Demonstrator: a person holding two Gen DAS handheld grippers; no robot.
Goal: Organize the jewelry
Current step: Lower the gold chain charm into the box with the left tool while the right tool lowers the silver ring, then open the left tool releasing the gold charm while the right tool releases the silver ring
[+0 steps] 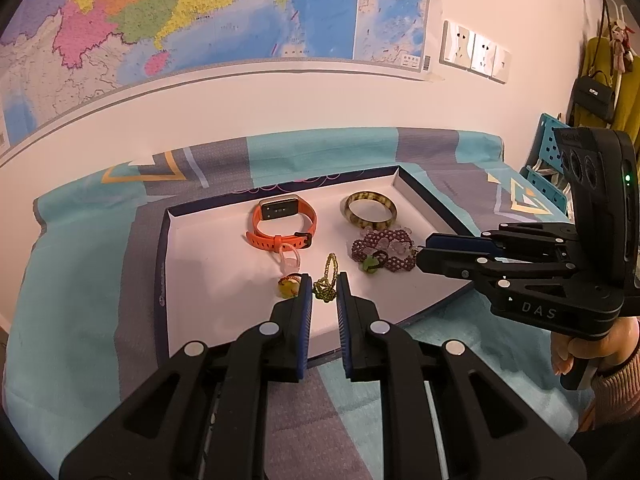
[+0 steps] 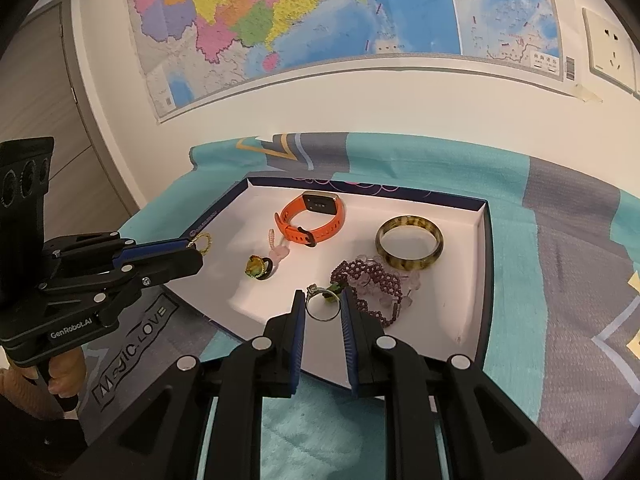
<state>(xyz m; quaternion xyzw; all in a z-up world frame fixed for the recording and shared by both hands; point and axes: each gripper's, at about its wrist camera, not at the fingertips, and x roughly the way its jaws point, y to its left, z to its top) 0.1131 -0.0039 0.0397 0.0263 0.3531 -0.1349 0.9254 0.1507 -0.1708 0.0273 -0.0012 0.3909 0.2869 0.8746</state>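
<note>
A shallow white tray [image 1: 192,280] [image 2: 472,280] lies on a patterned cloth. It holds an orange watch [image 1: 282,222] [image 2: 314,218], an amber bangle [image 1: 371,210] [image 2: 409,247], a purple bead bracelet [image 1: 382,254] [image 2: 374,280], a pink loop [image 1: 289,258] [image 2: 276,250] and a yellow-stone ring [image 1: 289,285] [image 2: 256,267]. My left gripper [image 1: 324,286] [image 2: 196,246] is shut on a green beaded ring [image 1: 326,280] [image 2: 202,242]. My right gripper [image 2: 323,304] [image 1: 420,254] is shut on a silver ring [image 2: 322,306] with a green stone [image 1: 370,264].
The cloth [image 1: 80,264] [image 2: 560,248] covers the table. A map [image 1: 180,20] [image 2: 320,12] hangs on the wall behind, with sockets [image 1: 474,52] [image 2: 608,46]. Bags [image 1: 596,92] and a blue rack [image 1: 548,168] stand at the right.
</note>
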